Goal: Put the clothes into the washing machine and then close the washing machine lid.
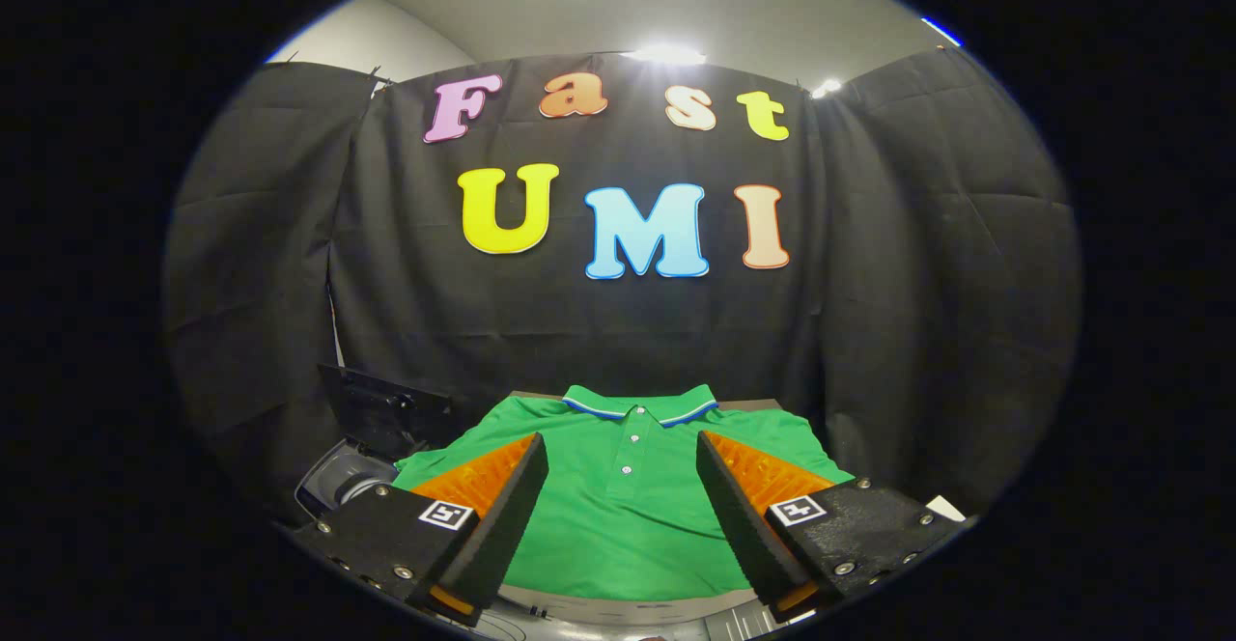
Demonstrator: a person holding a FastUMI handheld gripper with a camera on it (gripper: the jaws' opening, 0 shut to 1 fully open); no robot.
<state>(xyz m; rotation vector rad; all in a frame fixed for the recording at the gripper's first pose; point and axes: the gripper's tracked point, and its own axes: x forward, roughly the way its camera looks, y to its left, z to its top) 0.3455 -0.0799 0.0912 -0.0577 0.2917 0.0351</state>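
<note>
My tongs (623, 487) are spread wide apart in the lower middle of the frame, holding nothing, with one finger reaching in from the lower left and the other from the lower right. A black cloth wall (618, 322) rises across the whole background, and bright ceiling lights (664, 53) glare above it at the top centre. In the lower left, past my left finger, sits the washing machine (348, 472); its dark lid (381, 400) stands raised and a pale rim curves below it. My left finger covers part of that opening.

A bright green polo shirt (623, 525) lies flat on the bench (618, 610), front up, filling the space between and just beyond my fingers. Its collar (639, 402) has a blue and white stripe, and small white buttons run down the placket. The shirt's left sleeve reaches towards the machine. A strip of pale bench shows below the hem, at the bottom centre.
</note>
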